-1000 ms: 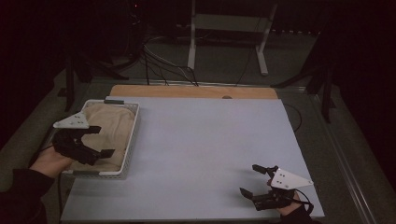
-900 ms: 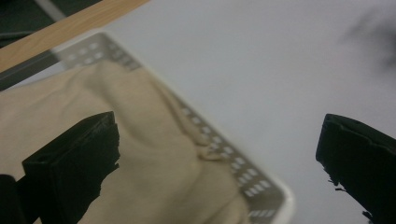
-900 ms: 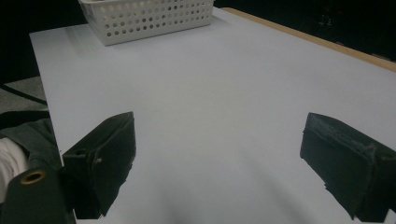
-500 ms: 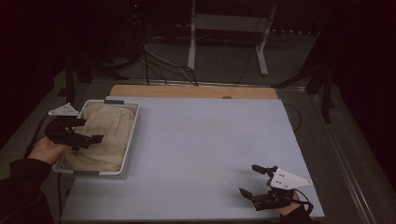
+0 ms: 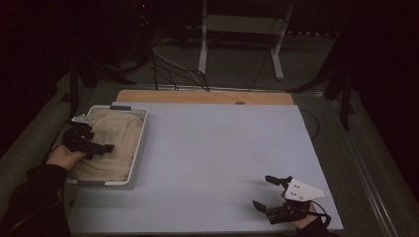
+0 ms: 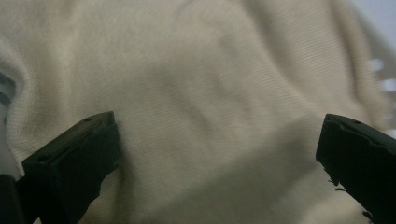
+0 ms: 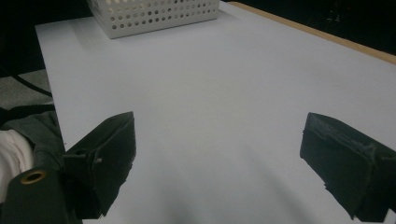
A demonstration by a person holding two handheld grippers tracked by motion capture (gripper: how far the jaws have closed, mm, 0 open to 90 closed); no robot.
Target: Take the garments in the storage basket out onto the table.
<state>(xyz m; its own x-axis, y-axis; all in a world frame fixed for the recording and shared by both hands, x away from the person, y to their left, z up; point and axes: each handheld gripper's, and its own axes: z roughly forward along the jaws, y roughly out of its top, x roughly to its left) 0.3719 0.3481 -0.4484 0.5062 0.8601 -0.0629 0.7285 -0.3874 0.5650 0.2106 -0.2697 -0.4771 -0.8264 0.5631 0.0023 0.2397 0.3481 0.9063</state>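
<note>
The room is dim, so the weave of the cream cloth [image 5: 111, 143] is hard to read from above, and its far folds blur in the left gripper view. The cloth fills the white perforated basket [image 5: 140, 148] at nine o'clock on the worktop [image 5: 217, 148]. The left gripper [image 5: 94, 143] hangs over it, fingers [image 6: 74, 163] spread wide, gripping nothing; it has drawn back toward the basket's left rim since a second ago. The right gripper [image 5: 267, 192], at five o'clock, gapes empty.

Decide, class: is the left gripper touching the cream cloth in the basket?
Cannot tell. The left gripper view shows the left gripper open, close over the cream cloth, with no plain contact or gap.
</note>
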